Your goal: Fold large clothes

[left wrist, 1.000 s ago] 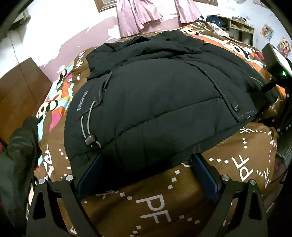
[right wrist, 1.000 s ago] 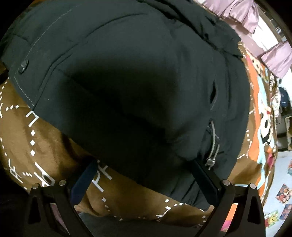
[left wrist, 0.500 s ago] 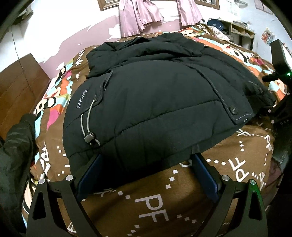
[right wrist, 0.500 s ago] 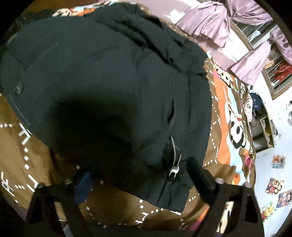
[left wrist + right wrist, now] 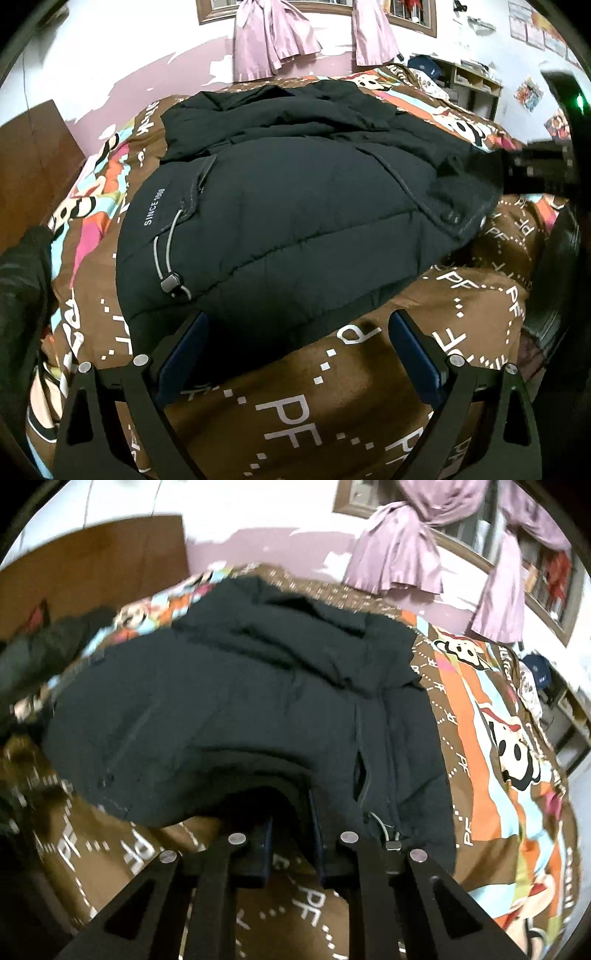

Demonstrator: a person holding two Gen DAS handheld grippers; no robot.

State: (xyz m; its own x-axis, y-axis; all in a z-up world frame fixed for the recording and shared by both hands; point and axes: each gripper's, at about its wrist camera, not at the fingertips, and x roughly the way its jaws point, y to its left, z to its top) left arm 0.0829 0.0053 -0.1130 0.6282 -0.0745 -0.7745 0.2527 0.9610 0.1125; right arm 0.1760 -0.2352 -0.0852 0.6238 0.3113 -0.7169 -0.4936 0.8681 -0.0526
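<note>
A black padded jacket [image 5: 295,206] lies spread on a bed whose brown cover [image 5: 295,417] carries white "PF" letters and cartoon stripes; it fills the middle of both views, hem toward the cameras.

In the right wrist view, the right gripper [image 5: 291,830] sits at the lower centre with its jaws closing on the hem, a fold of black cloth pinched between the blue pads [image 5: 317,827]. A second ago these jaws stood wide apart at the bottom corners of the frame, the hem lying loose between them. The view has also swung since then: the jacket used to fill nearly the whole frame, and now the purple curtains [image 5: 402,554] and a wooden board [image 5: 96,568] show across the top. The hem at the pads arches up off the cover.

In the left wrist view, the left gripper [image 5: 295,354] is wide open as before, its pads either side of the hem at the lower edge, gripping nothing. At the right edge the jacket's corner, earlier flat, is now bunched and lifted by the right gripper.
</note>
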